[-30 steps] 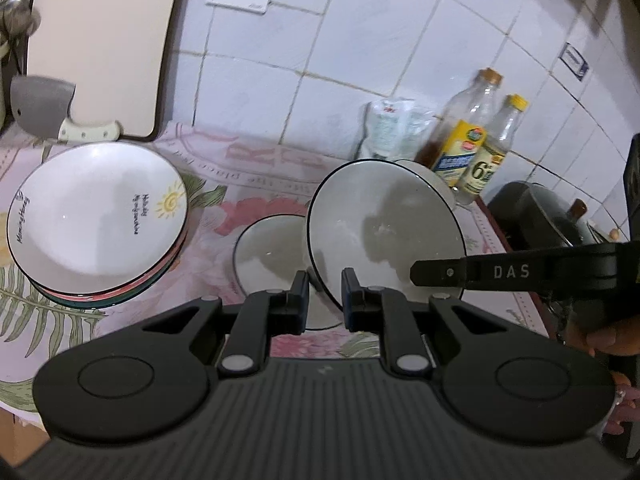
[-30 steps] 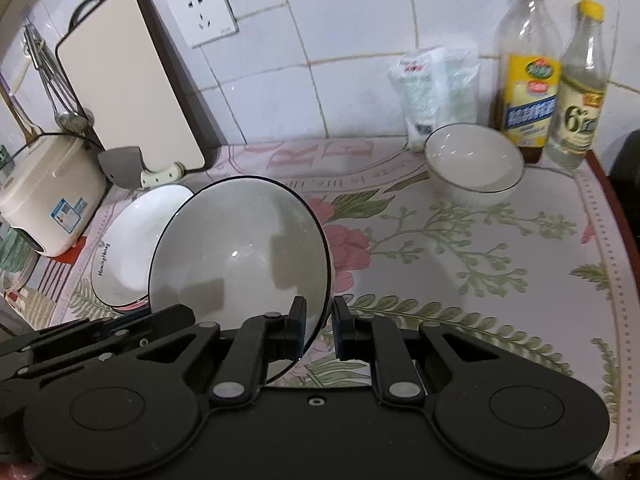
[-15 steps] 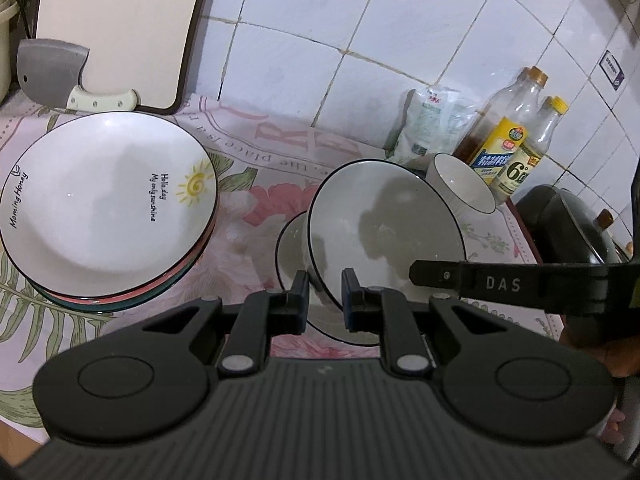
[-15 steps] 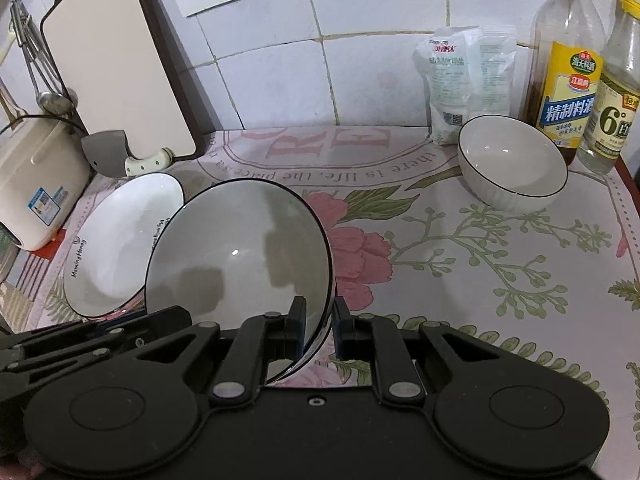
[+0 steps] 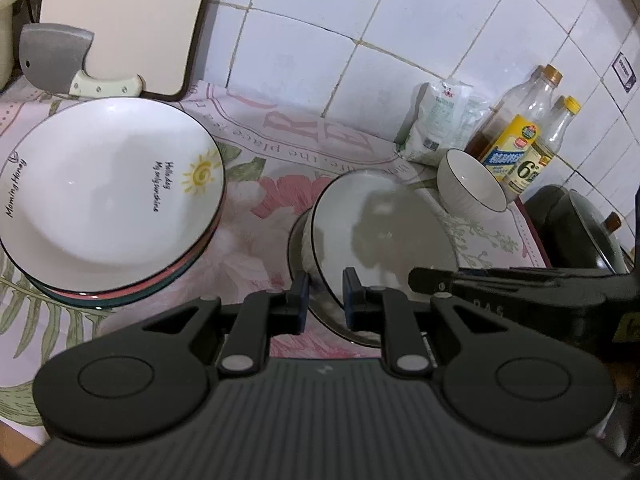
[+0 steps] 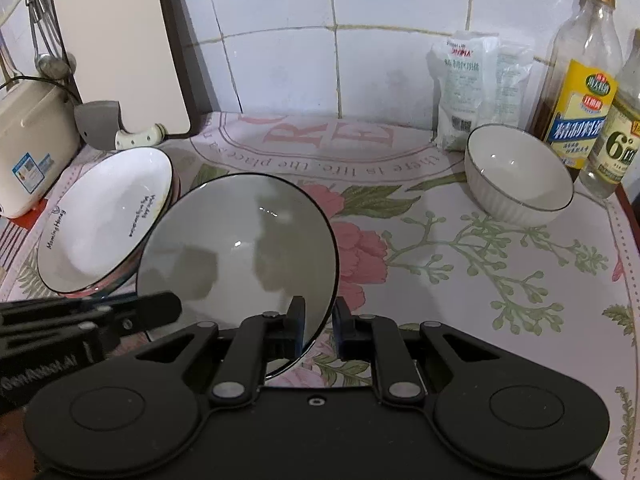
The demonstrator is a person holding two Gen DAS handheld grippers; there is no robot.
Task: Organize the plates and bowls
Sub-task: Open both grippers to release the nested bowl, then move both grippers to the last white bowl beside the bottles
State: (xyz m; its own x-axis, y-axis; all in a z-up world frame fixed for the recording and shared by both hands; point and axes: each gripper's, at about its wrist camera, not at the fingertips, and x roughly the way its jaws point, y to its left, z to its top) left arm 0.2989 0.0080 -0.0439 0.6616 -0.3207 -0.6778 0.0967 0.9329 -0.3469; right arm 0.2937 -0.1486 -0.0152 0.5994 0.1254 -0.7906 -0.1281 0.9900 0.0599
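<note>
A white bowl with a thin black rim (image 5: 380, 232) (image 6: 240, 256) is gripped from both sides. My left gripper (image 5: 325, 304) is shut on its near-left rim. My right gripper (image 6: 320, 320) has the opposite rim between its jaws, which are opening slightly while the pads still touch it. The bowl tilts over a second bowl (image 5: 298, 248) on the floral cloth, of which only a sliver of left edge shows. A stack of plates (image 5: 108, 188) (image 6: 104, 232) topped by a white sun-print plate lies to the left. A smaller ribbed white bowl (image 5: 472, 188) (image 6: 520, 176) stands at the back right.
A cleaver (image 5: 56, 60) and a cutting board (image 5: 120, 20) lean on the tiled wall behind the plates. A white bag (image 6: 468, 88) and two bottles (image 6: 580, 100) stand behind the small bowl. A rice cooker (image 6: 32, 160) sits far left, a dark pot (image 5: 580, 232) far right.
Both grippers have sunk with the bowl, bringing it down over the bowl on the cloth, which is now almost covered. The counter looks closer in both views.
</note>
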